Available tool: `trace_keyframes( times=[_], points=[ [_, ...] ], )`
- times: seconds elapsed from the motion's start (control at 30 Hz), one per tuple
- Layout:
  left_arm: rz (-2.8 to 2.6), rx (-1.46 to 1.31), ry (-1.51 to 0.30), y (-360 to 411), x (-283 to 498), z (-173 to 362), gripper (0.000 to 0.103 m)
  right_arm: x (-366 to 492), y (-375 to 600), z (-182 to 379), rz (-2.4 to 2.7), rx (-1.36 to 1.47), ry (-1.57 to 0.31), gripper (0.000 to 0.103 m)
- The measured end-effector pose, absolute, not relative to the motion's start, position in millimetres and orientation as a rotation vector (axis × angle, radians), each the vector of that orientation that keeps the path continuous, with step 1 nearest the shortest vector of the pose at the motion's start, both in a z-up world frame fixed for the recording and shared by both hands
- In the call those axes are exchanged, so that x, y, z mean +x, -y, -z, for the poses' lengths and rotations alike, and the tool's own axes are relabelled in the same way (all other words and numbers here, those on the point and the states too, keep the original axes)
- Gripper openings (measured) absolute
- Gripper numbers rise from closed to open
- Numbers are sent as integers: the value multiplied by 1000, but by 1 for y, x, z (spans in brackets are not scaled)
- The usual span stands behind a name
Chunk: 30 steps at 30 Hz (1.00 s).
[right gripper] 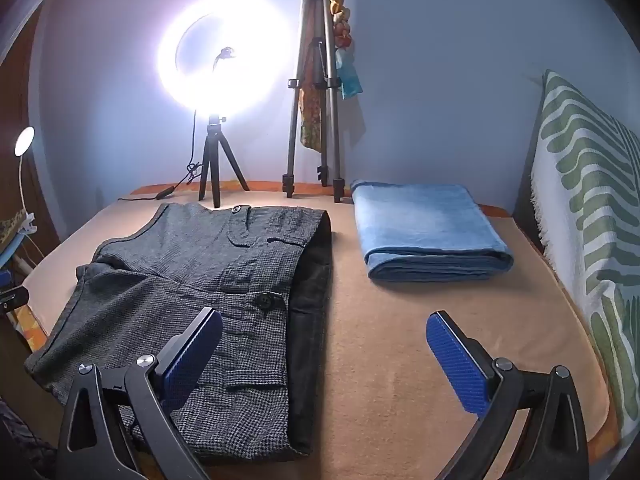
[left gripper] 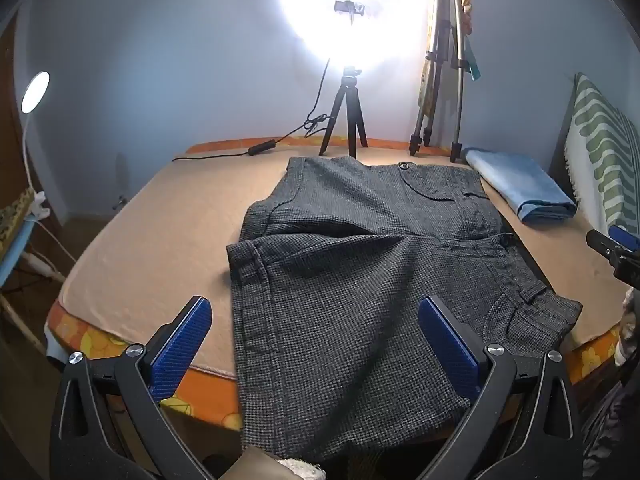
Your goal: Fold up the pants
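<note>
Grey houndstooth pants (left gripper: 360, 280) sprawled mid-bed, one end overhanging the near edge of the bed (right gripper: 400, 340). Left gripper (left gripper: 316, 344) spread wide, empty, straddling that end, closer. Right gripper (right gripper: 324, 364) likewise released, over the pants' right edge.

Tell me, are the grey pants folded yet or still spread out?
Folded at least partly: the grey pants lie doubled into a compact stack, layered edges showing.

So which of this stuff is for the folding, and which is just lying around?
For the job:
- dark grey checked pants
- left gripper, open
- right gripper, open

Lying about:
- folded light blue towel
- glowing ring light
- grey metal tripod
- green-patterned pillow
</note>
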State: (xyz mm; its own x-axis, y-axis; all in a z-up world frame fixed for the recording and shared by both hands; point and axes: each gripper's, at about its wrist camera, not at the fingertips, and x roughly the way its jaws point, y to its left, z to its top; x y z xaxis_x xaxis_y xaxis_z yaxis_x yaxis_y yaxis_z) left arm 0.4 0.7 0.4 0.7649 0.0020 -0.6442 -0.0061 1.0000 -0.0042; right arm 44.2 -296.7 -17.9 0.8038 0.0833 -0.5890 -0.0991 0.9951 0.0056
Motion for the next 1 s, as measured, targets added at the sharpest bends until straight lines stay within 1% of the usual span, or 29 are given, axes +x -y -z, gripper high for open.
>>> trace_keyframes(
  times=[1.0],
  points=[
    [-39, -22, -647, -6, -5, -9, 103, 45, 289, 13, -107, -26, -622, 102]
  ],
)
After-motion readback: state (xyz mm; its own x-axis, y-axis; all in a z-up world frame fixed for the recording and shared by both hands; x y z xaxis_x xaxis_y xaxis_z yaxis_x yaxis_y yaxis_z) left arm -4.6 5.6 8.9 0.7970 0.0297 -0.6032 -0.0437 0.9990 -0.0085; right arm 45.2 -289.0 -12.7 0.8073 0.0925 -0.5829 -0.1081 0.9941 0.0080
